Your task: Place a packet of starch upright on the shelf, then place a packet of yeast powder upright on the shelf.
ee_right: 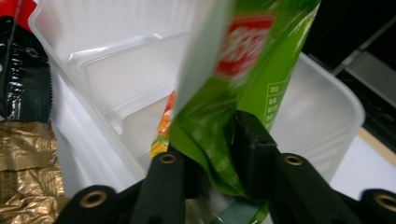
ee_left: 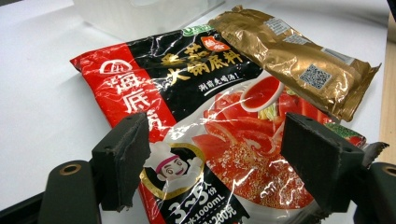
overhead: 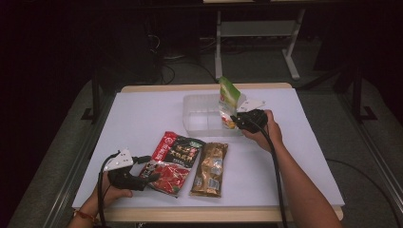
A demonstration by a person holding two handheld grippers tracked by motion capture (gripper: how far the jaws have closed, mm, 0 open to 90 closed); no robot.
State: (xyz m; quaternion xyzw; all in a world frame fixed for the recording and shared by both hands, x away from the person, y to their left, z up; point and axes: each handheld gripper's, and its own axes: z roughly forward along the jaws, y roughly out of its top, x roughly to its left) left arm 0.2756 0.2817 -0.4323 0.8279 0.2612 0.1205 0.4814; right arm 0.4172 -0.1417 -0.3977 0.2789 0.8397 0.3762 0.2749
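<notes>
R gripper (overhead: 236, 119) jaws pinched on green pouch (overhead: 228, 96), upright over clear bin (overhead: 199, 118), far side. L gripper (ee_left: 219, 163) jaws wide, straddling red soup pack (ee_left: 196, 140), near-left on counter (overhead: 142, 114); gold pack (overhead: 209, 169) waits too.

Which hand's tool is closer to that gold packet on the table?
Left. The left tool sits over the red-and-black soup-base packet beside the gold packet; the right tool holds a green packet at the clear bin.

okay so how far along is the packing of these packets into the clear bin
Nothing lies flat in the clear bin yet. In hand: the right gripper clamps the green packet upright over it. Left: the red-black soup base packet, straddled by the open left gripper, and the gold packet.
</notes>
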